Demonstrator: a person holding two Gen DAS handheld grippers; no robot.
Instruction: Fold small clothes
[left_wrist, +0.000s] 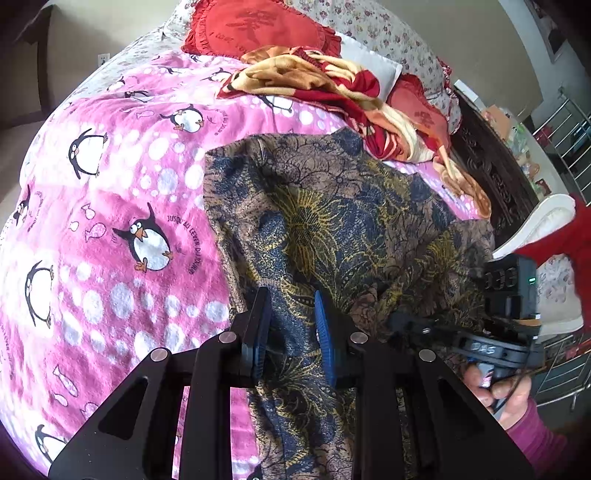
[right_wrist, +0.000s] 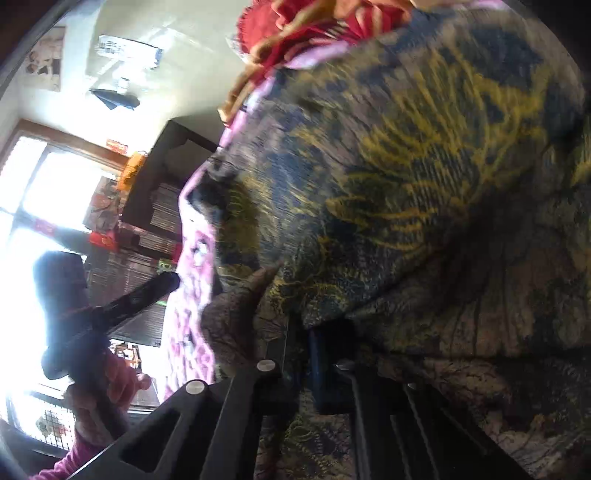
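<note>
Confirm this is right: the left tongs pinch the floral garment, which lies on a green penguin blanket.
One thing is wrong: the penguin blanket is pink, not green. The left wrist view shows it. The rest stands: the left tongs pinch the floral garment, which lies on that blanket.

Garment (left_wrist: 332, 206) on blanket (left_wrist: 110, 206)

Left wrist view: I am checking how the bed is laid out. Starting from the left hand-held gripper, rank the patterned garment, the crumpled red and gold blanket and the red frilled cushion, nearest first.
1. Patterned garment: between the fingers of the left hand-held gripper, bottom centre.
2. Crumpled red and gold blanket: beyond the garment, upper right.
3. Red frilled cushion: at the top, behind the blanket.
</note>
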